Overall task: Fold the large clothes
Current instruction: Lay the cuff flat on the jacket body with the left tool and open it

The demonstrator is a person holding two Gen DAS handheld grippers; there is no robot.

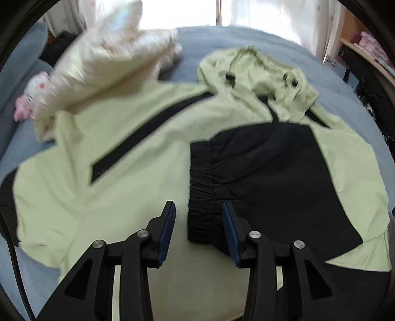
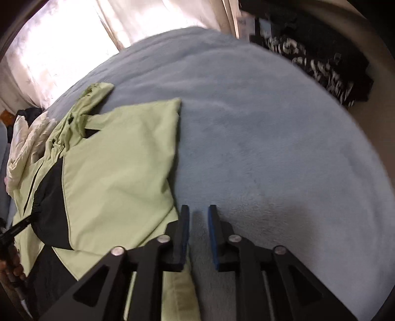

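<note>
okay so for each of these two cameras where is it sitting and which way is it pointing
Left wrist: sits behind the open left claw, facing down at the jacket, black cuff just ahead.
Right wrist: sits behind the open right claw, over the blue blanket beside the jacket's edge; a hand shows lower left.
Shared: the jacket, the blanket, the cream garment.

**Legible text: none**

No word, number or brand can be read in either wrist view. A small white label (image 1: pixel 331 61) at the far right and a white tag (image 2: pixel 243 23) beside the curtain carry dark marks, possibly print or a barcode, too blurred to decipher.
</note>
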